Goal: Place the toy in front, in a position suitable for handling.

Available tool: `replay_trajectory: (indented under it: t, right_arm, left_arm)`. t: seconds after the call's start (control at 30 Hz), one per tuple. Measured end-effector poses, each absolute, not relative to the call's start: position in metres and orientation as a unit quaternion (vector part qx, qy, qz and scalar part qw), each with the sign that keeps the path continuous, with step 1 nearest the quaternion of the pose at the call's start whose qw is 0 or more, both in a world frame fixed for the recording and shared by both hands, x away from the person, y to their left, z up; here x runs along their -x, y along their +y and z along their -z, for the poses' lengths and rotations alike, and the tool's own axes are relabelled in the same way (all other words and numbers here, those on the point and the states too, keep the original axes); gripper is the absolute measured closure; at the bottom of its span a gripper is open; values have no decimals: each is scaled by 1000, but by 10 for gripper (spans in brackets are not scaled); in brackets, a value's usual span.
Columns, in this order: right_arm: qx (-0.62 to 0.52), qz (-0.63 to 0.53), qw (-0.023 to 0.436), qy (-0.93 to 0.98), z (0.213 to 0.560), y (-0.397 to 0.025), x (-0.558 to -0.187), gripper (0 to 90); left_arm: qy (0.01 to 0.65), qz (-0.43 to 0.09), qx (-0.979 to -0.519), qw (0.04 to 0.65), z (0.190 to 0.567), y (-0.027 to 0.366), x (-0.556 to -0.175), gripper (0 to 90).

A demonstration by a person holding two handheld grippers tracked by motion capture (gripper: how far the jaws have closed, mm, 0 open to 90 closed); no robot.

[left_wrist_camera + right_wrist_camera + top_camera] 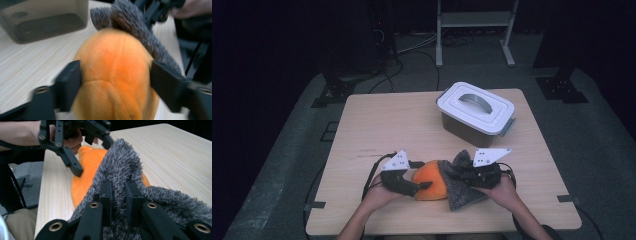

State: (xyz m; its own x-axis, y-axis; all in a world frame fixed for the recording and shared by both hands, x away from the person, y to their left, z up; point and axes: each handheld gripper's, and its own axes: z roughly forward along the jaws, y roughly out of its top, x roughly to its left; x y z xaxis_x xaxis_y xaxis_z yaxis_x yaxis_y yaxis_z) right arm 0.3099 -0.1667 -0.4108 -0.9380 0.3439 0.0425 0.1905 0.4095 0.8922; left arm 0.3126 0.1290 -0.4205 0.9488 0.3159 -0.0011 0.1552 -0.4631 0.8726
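An orange plush toy (431, 181) lies on the wooden table (387, 125) near its front edge. A grey fuzzy cloth (462, 197) drapes over the toy's right side. My left gripper (422, 186) holds the toy, with one jaw pressed against each side of the orange plush toy (115, 72). My right gripper (447, 172) is shut on a fold of the grey cloth (125, 162), which is pinched between its jaws (119, 195). In the right gripper view the left gripper (91, 157) straddles the orange toy (85, 175). The grey cloth (140, 30) lies across the toy's far side.
A grey storage box with a white handled lid (475, 107) stands at the back right of the table, and its dark side (45, 22) shows in the left gripper view. Bare tabletop lies to the left and behind the toy.
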Motion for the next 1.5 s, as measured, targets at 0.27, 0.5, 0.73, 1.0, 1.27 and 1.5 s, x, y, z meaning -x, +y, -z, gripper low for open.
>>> replay_trajectory:
  t: [0.27, 0.5, 0.73, 1.0, 1.27, 1.5]
  right_arm:
    - [-202, -488, 64, 847, 427, -188, -324, 772]
    - [-190, -519, 75, 830, 411, -185, -319, 772]
    - [-174, -516, 70, 836, 416, -175, -317, 769]
    - [-180, -522, 82, 830, 410, -186, -317, 772]
    - [-168, -520, 67, 835, 418, -174, -314, 772]
    - [-176, -513, 54, 838, 421, -184, -317, 773]
  left_arm:
    - [154, -55, -852, 497, 424, 146, -320, 432]
    - [149, -56, -851, 500, 424, 145, -318, 423]
    - [139, -63, -854, 498, 423, 141, -316, 417]
    - [127, -67, -854, 499, 422, 138, -313, 415]
    - [133, -53, -850, 507, 423, 134, -313, 260]
    - [138, -40, -852, 504, 424, 137, -316, 372]
